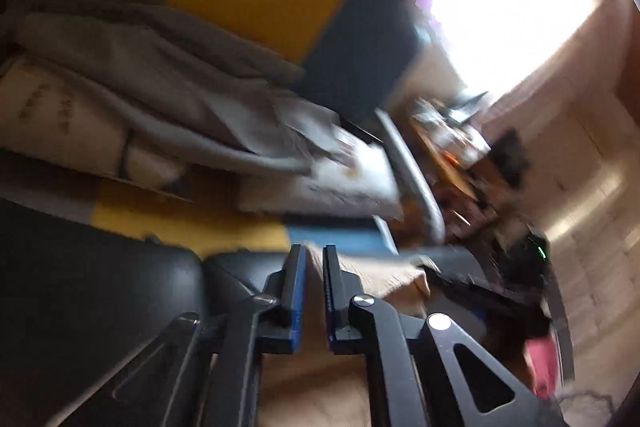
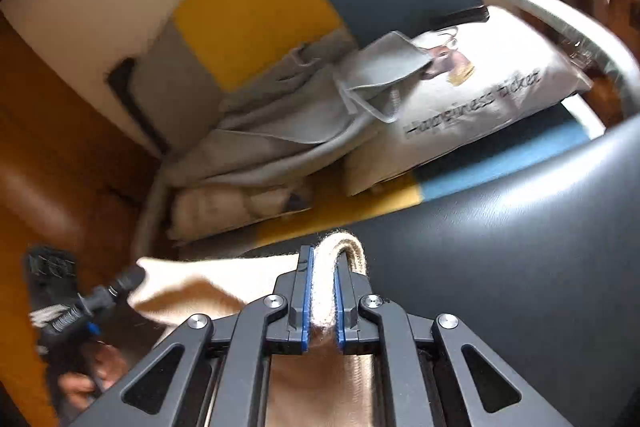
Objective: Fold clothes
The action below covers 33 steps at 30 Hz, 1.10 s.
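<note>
While both jaws pinch it, the cream knitted garment [image 2: 224, 287] hangs stretched over the black leather seat [image 2: 500, 247], one thick folded edge in the right gripper [image 2: 322, 267], another in the left gripper [image 1: 314, 255].

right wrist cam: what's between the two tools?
Right wrist view: the beige garment spans it, from the right tool, shut on its folded edge, across to the left tool.

The right tool [image 2: 322, 291] has matte dark-grey linkage arms with triangular cut-outs, round silver screws at the pivots, and blue-edged pads [image 2: 305, 301]. The left tool [image 1: 314, 293] is built alike in black, blurred. Bare skin of the left hand [image 2: 86, 375] shows.
</note>
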Available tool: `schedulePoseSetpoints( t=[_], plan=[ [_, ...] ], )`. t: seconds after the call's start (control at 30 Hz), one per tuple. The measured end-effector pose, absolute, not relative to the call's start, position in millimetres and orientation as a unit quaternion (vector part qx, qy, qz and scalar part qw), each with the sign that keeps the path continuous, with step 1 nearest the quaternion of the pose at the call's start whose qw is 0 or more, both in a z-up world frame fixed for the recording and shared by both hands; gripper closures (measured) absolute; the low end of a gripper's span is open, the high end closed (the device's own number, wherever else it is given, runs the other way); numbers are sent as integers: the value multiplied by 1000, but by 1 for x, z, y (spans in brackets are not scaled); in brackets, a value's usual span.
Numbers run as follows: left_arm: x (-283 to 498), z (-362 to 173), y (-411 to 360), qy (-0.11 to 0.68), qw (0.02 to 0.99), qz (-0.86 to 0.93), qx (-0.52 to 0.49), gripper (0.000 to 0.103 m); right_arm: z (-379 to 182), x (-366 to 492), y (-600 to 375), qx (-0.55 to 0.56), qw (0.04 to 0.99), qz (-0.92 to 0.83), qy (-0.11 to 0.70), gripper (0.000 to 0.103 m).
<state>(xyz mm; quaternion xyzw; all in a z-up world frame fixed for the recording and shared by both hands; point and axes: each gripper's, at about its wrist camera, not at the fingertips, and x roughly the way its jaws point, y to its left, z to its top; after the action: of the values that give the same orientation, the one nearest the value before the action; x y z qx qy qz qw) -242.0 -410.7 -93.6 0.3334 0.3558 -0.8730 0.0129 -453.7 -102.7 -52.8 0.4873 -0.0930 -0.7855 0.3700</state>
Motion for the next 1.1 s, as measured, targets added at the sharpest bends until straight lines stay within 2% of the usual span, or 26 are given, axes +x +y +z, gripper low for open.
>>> schedulePoseSetpoints(
  t=[0.03, 0.07, 0.2, 0.3, 0.43, 0.53, 0.73, 0.8, 0.87, 0.97, 1.03, 1.1],
  plan=[
    [-243, -98, -416, 363, 25, -867, 341, 85, -56, -460, -109, 492, 363, -787, -84, 91],
    [-244, -103, -421, 371, 38, -860, 349, 83, -58, -464, -114, 492, 353, -794, -64, 90],
    [-209, -115, -427, 381, 46, -855, 348, 82, -47, -446, -109, 462, 357, -811, -27, 74],
    [-167, -118, -415, 343, 59, -866, 360, 82, -31, -408, -93, 421, 379, -824, -11, 54],
    [-108, -119, -395, 276, 82, -881, 374, 82, -21, -351, -76, 410, 420, -809, -5, 53],
    [-77, -125, -390, 247, 110, -883, 383, 82, -35, -304, -75, 434, 448, -781, 2, 53],
    [-22, -149, -406, 243, 175, -866, 401, 82, -74, -242, -91, 471, 454, -755, 37, 52],
    [-4, -154, -408, 234, 184, -866, 401, 82, -84, -234, -104, 482, 460, -745, 37, 47],
    [13, -157, -409, 215, 195, -869, 401, 82, -93, -225, -117, 488, 465, -738, 34, 35],
    [31, -160, -410, 170, 220, -870, 407, 80, -103, -211, -137, 482, 471, -738, 34, 27],
    [39, -161, -414, 140, 242, -867, 413, 79, -105, -199, -148, 469, 474, -744, 42, 10],
    [46, -161, -423, 118, 270, -858, 422, 79, -108, -185, -160, 450, 475, -752, 74, 4]
  ],
)
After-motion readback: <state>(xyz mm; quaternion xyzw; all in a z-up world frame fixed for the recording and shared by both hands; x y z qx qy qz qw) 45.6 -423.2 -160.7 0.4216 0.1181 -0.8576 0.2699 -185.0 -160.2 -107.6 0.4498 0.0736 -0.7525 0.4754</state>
